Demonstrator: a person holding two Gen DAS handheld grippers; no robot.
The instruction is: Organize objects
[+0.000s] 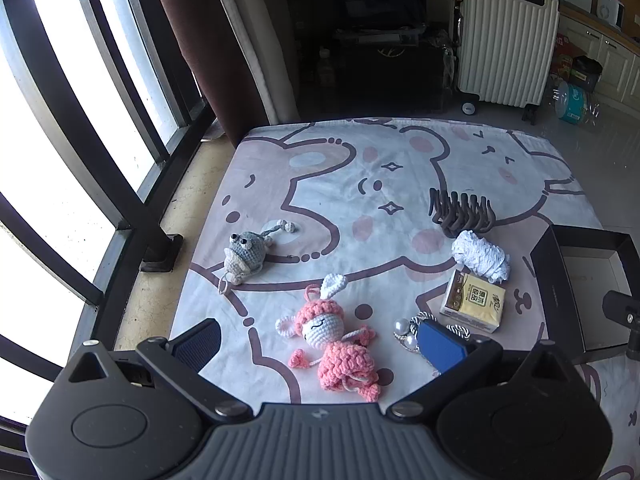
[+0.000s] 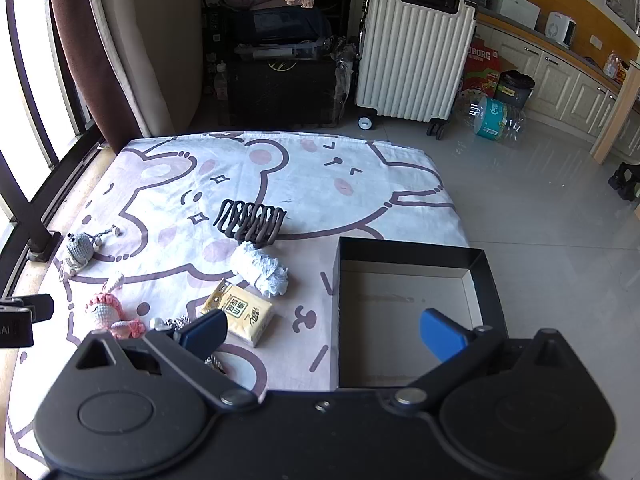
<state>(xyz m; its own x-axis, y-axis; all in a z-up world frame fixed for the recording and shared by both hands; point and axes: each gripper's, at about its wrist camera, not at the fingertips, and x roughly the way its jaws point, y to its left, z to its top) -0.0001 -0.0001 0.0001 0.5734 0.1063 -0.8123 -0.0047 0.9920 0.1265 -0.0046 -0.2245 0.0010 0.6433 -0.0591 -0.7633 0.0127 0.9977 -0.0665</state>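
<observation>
Left claw (image 1: 320, 344) spread wide, empty, angled down over the cloth (image 1: 340, 184). Pink doll (image 1: 332, 340) lies right between and below its fingers, untouched. Right claw (image 2: 324, 336) also wide and empty; its right finger hangs over the box (image 2: 476, 264), its left finger near the tissue pack (image 2: 240, 314).

Nothing is in the box yet, so I judge this the start. For a clean first pick, I'd lower the left claw straight onto the doll's body, not the loose ears or cords, and close gently since it's soft.

Beyond the doll: grey toy (image 1: 244, 256) to the far left, yarn (image 1: 482, 256) and hair clip (image 1: 460, 212) to the far right. Pearl trinket (image 1: 404, 330) sits just by the left claw's right finger, so I'd keep clear of it.
</observation>
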